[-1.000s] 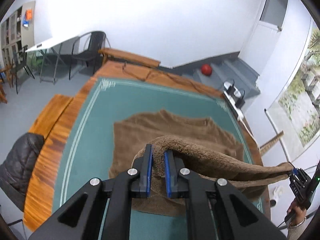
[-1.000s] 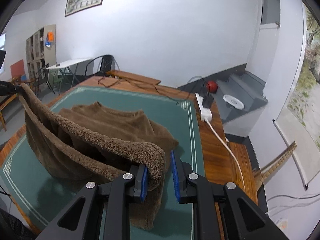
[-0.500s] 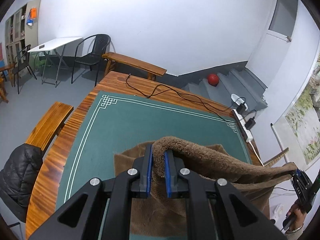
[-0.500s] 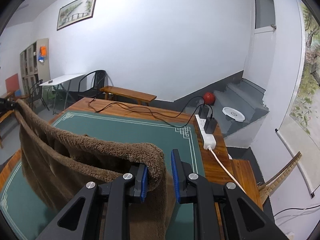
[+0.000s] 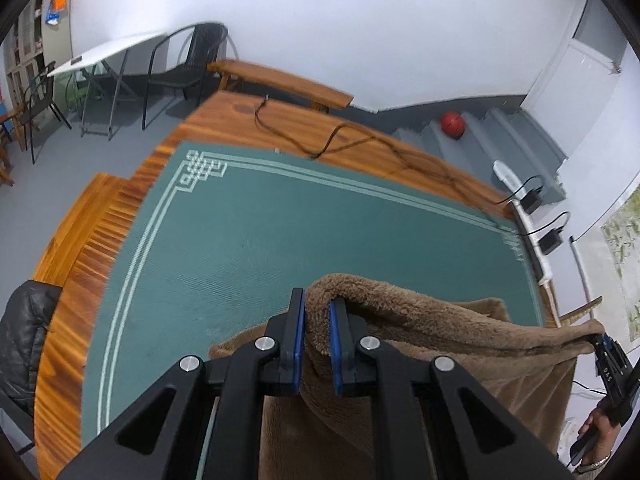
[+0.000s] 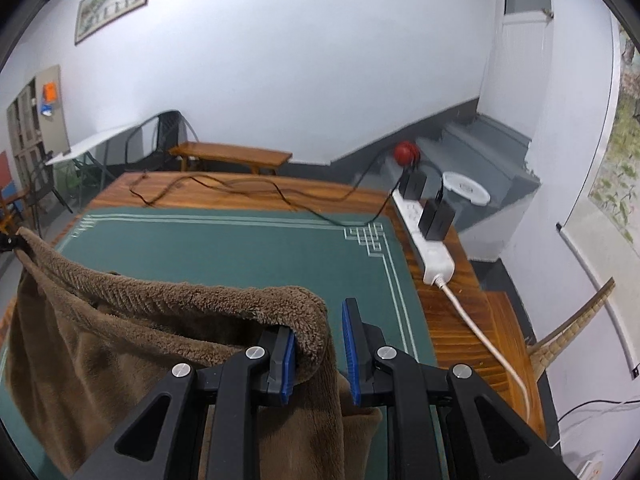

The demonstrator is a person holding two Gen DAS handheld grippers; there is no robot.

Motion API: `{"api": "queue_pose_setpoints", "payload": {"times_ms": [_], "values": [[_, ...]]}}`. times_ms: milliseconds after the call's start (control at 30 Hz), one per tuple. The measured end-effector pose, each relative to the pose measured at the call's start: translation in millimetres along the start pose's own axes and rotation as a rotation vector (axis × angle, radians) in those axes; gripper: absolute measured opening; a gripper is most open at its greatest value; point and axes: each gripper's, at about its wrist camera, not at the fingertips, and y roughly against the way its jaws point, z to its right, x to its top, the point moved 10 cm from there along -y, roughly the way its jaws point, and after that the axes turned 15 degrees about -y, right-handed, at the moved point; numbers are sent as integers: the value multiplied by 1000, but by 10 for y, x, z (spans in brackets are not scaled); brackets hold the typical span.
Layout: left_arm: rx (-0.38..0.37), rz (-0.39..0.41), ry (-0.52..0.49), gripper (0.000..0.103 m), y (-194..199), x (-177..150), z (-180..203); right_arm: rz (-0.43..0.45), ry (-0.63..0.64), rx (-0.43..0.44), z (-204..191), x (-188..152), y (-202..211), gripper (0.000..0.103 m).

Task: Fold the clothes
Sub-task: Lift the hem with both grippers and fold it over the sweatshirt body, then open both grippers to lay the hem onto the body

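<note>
The left gripper, black with blue pads, is clamped on one top corner of the fuzzy brown fleece garment. The right gripper pinches the other corner; its right pad stands clear of the cloth. The fleece hangs stretched between them, its lower part draping toward the green table mat with white key-pattern border. On the right gripper's body, seen from the left wrist, letters read roughly "DAS". Ahead of both claws the mat lies bare to its far edge. Right of the right claw, a white power strip runs along the wooden table edge.
</note>
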Motion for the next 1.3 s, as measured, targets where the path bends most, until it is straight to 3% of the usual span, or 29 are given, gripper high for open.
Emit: {"api": "queue_pose_setpoints", "payload": {"times_ms": [233,367,433,533,567,600,633,700,867,967,1133,1300], "values": [[31,-75,-25,13,-511,-76,-22,-97,9,-56,1,-225,-563,20],[53,-131,-48,18,-716,-109,-36,-146,28,-82,4,-358,-786,20],[67,-166,-70,31,-801,-135,-32,-165,29,-90,13,-404,-868,20],[117,-183,-107,75,-824,-147,-70,-191,-4,-73,57,-452,-947,25],[127,-187,-116,79,-820,-150,-91,-196,-22,-66,82,-460,-955,28],[121,-184,-123,81,-805,-154,-99,-196,-38,-62,112,-458,-951,39],[106,-178,-131,81,-782,-160,-98,-188,-60,-60,153,-448,-931,60],[75,-165,-145,81,-737,-173,-98,-164,-99,-42,204,-404,-857,73],[-2,-132,-182,81,-618,-205,-95,-140,-116,48,204,-377,-639,73],[-48,-113,-204,81,-544,-225,-93,-150,-18,87,100,-452,-566,73],[-80,-88,-341,81,-532,-212,36,-197,161,107,-59,-607,-636,73],[-149,-111,-373,81,-696,-197,203,-263,133,173,-138,-574,-865,73]]}}
